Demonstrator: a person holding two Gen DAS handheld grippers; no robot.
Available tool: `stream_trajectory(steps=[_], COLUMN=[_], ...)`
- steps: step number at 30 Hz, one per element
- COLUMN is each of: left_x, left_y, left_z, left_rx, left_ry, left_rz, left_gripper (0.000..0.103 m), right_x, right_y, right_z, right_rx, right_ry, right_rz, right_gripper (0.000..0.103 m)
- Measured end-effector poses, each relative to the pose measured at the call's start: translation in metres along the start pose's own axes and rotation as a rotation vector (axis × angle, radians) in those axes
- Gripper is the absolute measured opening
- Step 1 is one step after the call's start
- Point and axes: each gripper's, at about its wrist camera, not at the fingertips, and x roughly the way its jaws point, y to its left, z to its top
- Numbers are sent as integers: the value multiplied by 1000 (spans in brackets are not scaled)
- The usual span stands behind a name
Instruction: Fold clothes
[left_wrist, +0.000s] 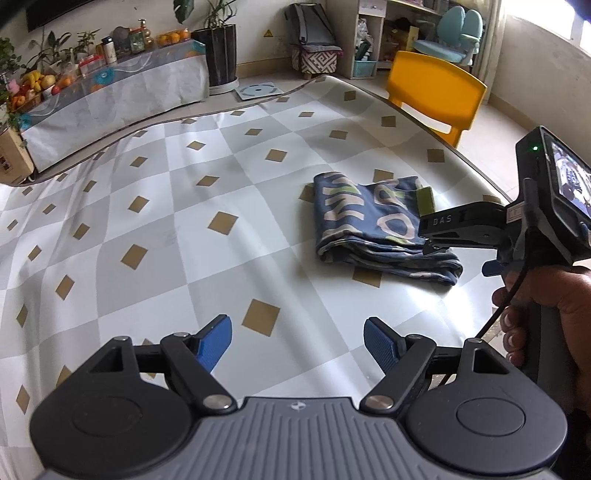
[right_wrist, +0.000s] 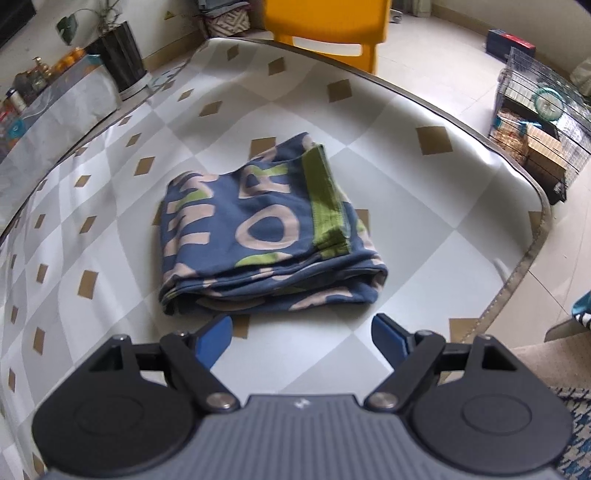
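A blue garment (right_wrist: 266, 232) printed with pink and green letters lies folded into a thick rectangle on the checked tablecloth (right_wrist: 388, 147). My right gripper (right_wrist: 301, 338) hovers just in front of its near folded edge, open, with nothing between the blue pads. In the left wrist view the same garment (left_wrist: 369, 225) rests to the right, and my left gripper (left_wrist: 297, 341) is open over bare cloth, well short of it and to its left. The right gripper's body, held by a hand (left_wrist: 546, 314), covers the garment's right edge there.
A yellow chair (left_wrist: 436, 90) stands at the table's far side. The table's rounded edge (right_wrist: 532, 251) runs close on the right, with a wire cage (right_wrist: 535, 122) on the floor beyond. A draped side table with fruit and plants (left_wrist: 92, 85) lines the left wall.
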Motion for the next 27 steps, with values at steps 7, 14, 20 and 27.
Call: stream_trajectory(steps=[7,14,20,27], left_x=[-11,-18,-19,-22], left_y=[11,26,34,36], left_z=[-9,-18,-24,-28], left_rx=[-9,-34,-55,-56], left_ry=[-13,-16,-12,-17], left_rz=[17,39,46,53], left_gripper=[78,78,78,78], right_x=[-10,-17,-16,-15], right_y=[22,32,34,36], right_z=[-8,-12,-12,-14], right_rx=[-113,-165,-172,-186], right_ry=[-23,-26,-17,-4], right_rz=[20,69,77,82], right_gripper=[82,82,82,82])
